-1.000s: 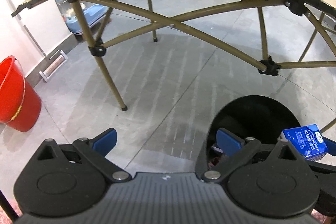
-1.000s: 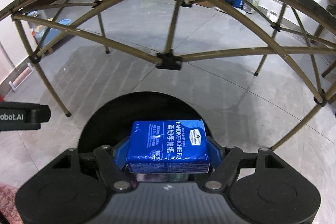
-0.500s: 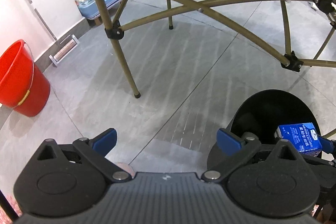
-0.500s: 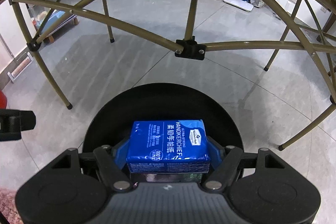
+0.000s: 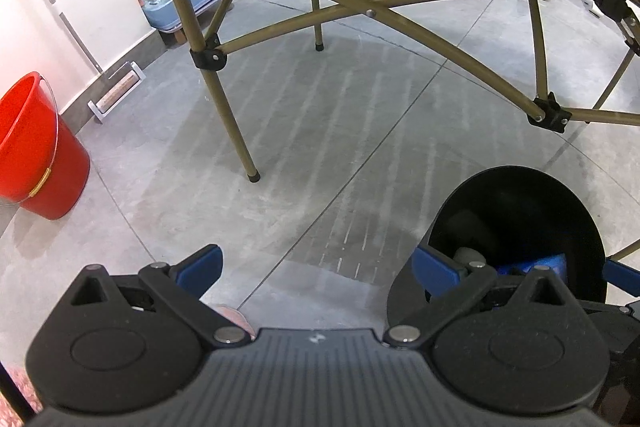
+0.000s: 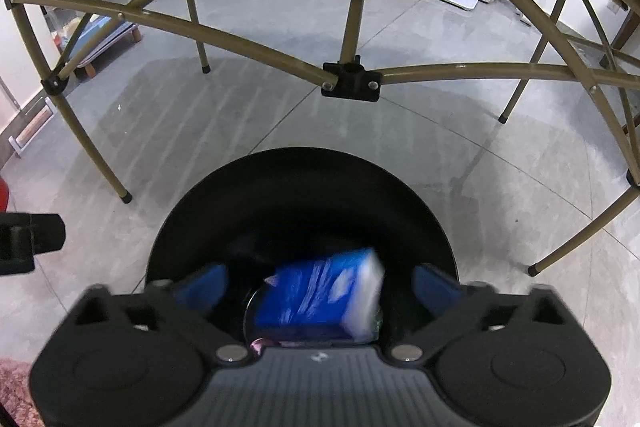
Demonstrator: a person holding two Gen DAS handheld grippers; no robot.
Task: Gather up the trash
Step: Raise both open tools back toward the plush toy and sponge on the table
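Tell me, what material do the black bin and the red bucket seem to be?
Black bin: probably plastic, smooth matte wall with a thin even rim. Red bucket: likely glossy moulded plastic, judging by its uniform colour and sheen; its thin handle looks like wire.

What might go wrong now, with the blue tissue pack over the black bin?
1. The right gripper has just been opening; the blurred blue tissue pack hangs free and tilted between the pads, so it might clip the black bin rim.
2. The table frame stands close ahead; a hasty lift might strike it.
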